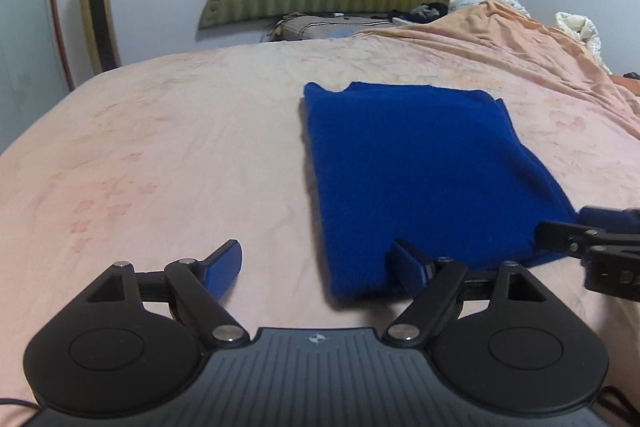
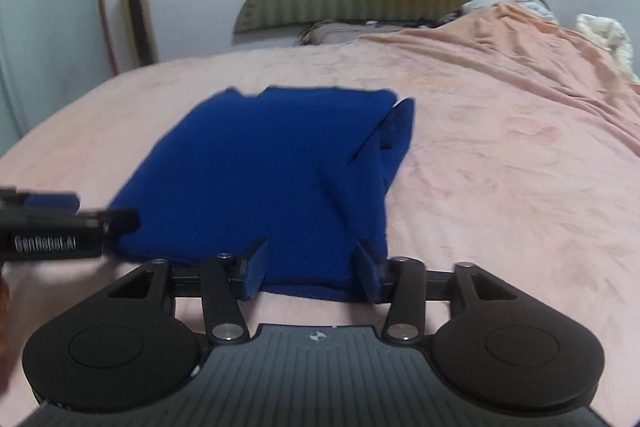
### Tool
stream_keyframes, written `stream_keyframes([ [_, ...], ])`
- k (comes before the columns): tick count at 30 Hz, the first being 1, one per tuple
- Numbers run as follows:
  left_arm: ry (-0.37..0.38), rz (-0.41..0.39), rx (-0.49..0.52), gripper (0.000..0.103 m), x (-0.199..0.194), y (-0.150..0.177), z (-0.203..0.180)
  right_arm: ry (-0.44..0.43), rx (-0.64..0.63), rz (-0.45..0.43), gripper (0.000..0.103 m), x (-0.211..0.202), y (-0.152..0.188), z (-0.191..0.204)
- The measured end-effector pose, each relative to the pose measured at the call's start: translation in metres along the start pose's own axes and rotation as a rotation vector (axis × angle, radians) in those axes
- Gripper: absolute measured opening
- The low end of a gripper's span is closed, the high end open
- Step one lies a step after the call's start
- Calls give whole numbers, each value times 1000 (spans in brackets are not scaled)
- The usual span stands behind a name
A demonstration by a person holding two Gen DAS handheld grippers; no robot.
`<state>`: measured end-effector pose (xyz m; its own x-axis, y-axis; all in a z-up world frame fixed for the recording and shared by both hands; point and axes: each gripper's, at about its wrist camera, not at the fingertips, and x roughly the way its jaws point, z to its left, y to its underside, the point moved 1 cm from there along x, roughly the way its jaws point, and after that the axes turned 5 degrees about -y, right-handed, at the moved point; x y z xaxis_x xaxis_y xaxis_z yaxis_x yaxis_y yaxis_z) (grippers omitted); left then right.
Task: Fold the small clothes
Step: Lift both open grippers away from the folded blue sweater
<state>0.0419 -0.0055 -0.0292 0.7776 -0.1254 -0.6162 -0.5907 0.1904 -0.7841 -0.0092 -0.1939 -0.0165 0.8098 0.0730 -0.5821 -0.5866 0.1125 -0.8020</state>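
Both hand-held grippers agape

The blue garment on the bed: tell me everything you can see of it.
The deep blue fleecy garment lies flat on the pink bedsheet, folded to a rough rectangle, with a notch on its far edge and a flap doubled along its right side. The open right gripper straddles its near edge; the open left gripper is at its near left corner.
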Motion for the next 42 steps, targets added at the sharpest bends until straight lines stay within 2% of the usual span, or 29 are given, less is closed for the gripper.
stream_keyframes([
  [2,3,10,-21,81,-2,2,2,-6,9,-15,77,-3,-2,2],
  [7,-7,23,-48,81,-9,8,5,9,23,11,79,-5,4,3],
  [14,-28,39,-35,82,-14,21,-4,-18,38,2,97,-21,15,6],
  [18,-43,47,-22,84,-11,30,-8,-17,16,-7,100,-20,17,6],
  [22,-86,16,-28,97,-10,36,-8,6,25,32,101,-9,23,1],
  [33,-79,34,-59,102,-7,38,-4,40,-42,48,103,-2,32,10],
  [42,-75,35,-61,103,-6,38,-2,31,-36,35,103,-5,34,9],
])
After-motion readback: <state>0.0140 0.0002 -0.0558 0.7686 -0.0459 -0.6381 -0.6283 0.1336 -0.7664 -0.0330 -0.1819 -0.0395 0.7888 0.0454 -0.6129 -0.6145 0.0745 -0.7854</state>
